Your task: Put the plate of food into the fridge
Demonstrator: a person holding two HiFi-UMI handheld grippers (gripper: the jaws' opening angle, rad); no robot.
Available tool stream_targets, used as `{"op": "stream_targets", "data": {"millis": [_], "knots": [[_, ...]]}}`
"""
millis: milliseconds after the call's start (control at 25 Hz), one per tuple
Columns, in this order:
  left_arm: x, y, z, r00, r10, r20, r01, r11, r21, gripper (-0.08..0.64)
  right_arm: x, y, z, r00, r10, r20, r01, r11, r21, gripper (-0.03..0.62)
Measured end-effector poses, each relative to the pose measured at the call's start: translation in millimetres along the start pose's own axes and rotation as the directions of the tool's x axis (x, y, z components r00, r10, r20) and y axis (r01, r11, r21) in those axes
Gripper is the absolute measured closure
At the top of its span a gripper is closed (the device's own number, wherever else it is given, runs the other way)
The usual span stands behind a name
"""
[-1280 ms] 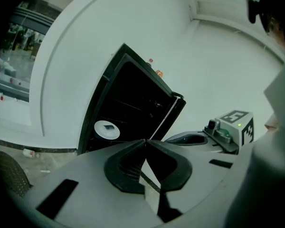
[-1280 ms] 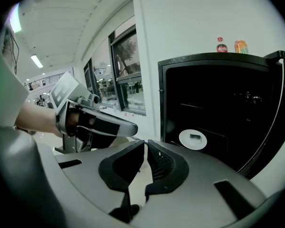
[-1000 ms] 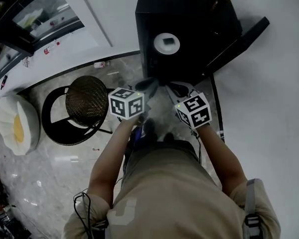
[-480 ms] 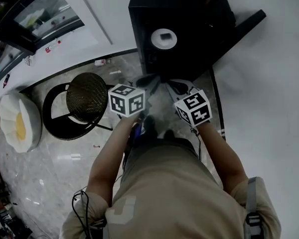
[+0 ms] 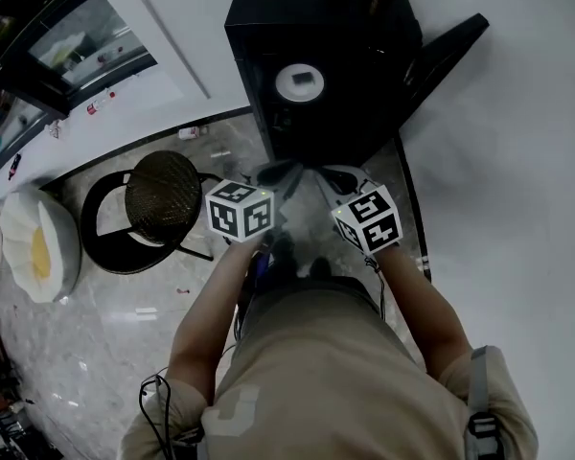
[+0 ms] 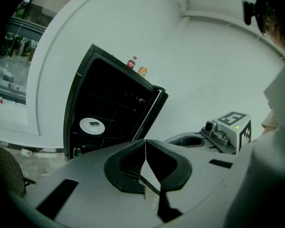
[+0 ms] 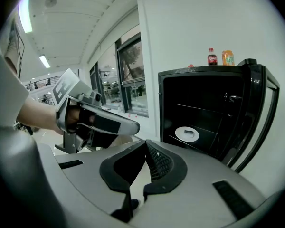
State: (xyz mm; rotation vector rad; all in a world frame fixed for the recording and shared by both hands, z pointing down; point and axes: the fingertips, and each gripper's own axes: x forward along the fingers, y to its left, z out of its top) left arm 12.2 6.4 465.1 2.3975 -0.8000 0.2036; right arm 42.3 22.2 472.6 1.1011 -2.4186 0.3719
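Plate (image 5: 300,81): inside open fridge (image 5: 254,41). Your left gripper (image 6: 145,151) and right gripper (image 7: 145,152): before fridge, jaws together, empty; right's just closed.

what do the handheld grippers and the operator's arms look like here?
The left tongs and right tongs have grey bodies with black curved pads, textured on the inner faces. Each carries a white cube with black square markers and a small green light. The person wears a beige short-sleeved shirt; a black cable loops by the left elbow.
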Motion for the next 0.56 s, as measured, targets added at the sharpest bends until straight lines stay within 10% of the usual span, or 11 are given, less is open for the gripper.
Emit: {"op": "stream_targets", "data": {"millis": [560], "knots": [[19.2, -29.0, -11.1, 0.999, 0.034, 0.007, -0.034, 0.999, 0.008, 0.548, -35.3, -30.1, -22.2, 1.000, 0.000, 0.024, 0.000, 1.000, 0.019, 0.571]]}}
